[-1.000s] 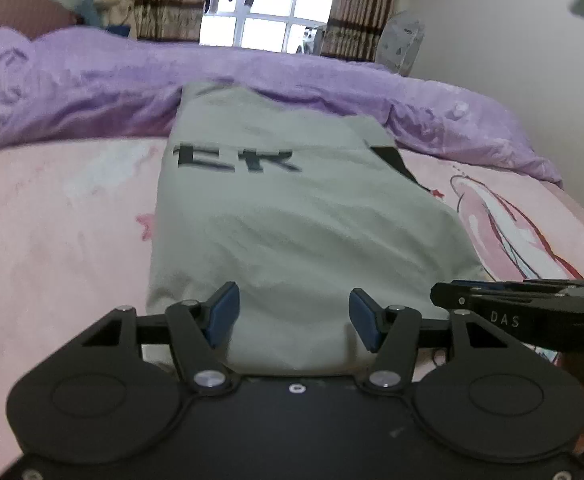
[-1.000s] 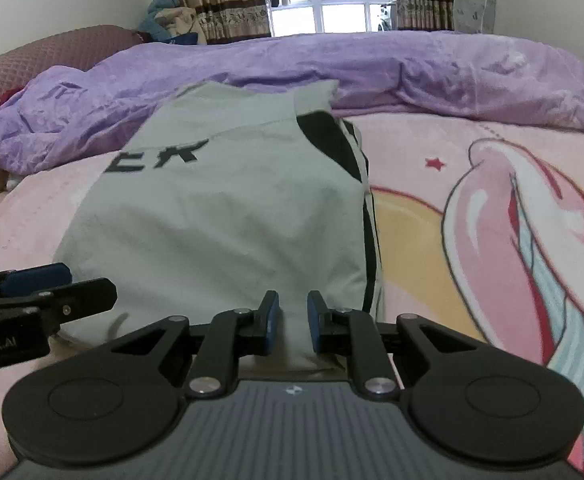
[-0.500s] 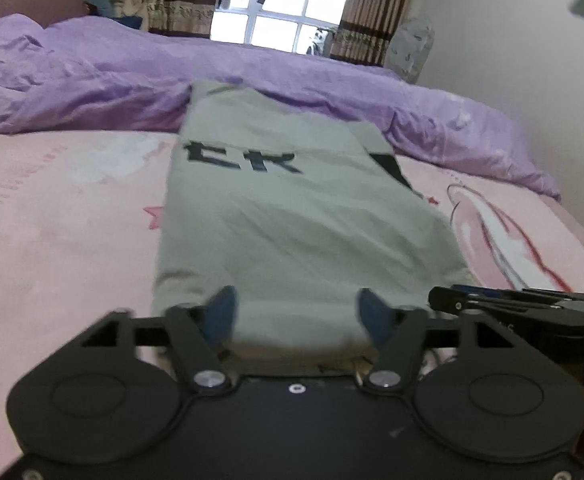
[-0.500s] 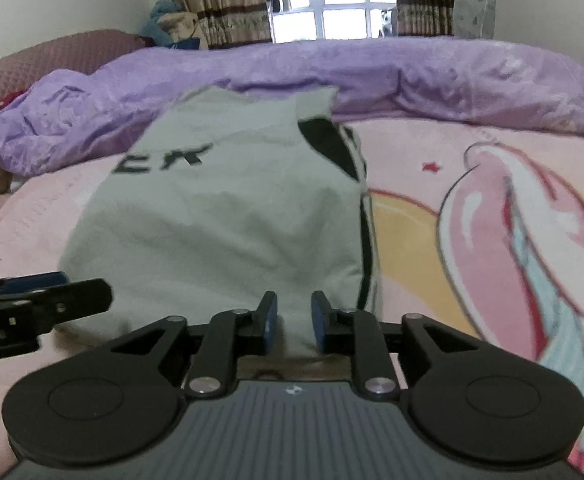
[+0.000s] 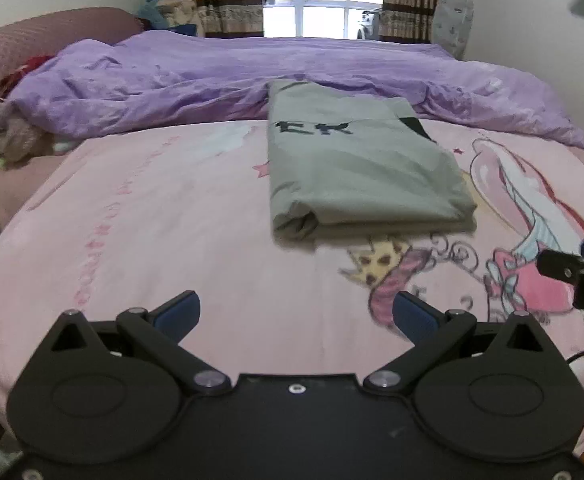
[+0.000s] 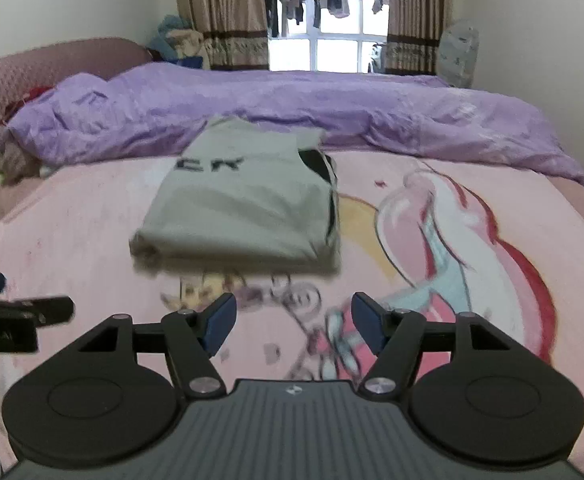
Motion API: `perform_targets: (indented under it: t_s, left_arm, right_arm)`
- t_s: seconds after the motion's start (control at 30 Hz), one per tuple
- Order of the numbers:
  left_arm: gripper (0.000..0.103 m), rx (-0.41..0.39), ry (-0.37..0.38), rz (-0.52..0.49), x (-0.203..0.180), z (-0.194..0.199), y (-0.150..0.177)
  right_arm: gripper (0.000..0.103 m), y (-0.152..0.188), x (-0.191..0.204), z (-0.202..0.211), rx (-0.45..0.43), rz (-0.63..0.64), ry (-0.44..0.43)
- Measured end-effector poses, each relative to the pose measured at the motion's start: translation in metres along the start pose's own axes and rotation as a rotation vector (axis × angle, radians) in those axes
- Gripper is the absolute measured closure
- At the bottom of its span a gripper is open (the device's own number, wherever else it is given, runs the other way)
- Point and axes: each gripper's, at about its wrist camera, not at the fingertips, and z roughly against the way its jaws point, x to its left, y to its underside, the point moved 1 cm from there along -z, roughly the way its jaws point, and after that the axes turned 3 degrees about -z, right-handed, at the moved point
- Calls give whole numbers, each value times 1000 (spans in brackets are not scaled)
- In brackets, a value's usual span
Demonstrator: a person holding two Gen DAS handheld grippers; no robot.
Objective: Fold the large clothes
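Left tool (image 5: pixel 296 316) and right tool (image 6: pixel 293 326): both spread, gripping nothing. Folded grey garment (image 5: pixel 362 178) lies flat on the pink bed sheet (image 5: pixel 152 220), well ahead of both

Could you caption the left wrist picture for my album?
Open left gripper hovers over the pink bedsheet, short of a folded grey garment.

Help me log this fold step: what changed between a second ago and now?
Both tools drew back from the grey garment. The left tool, already open at the near hem, now hangs over bare pink sheet. The right tool was nearly shut at that hem; it let go and is open. The garment stayed folded in place, against the purple duvet.
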Motion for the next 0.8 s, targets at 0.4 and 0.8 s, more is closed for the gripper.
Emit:
perform_targets:
  t_s: [0.4,0.8]
  left_arm:
    - [0,41,-9,47,-3,30,32]
    - [0,53,-4,49,-3,28,29]
  right_arm:
    - [25,41,-7,27,94,-45,39]
    - [25,39,-4,28,84,-33,34]
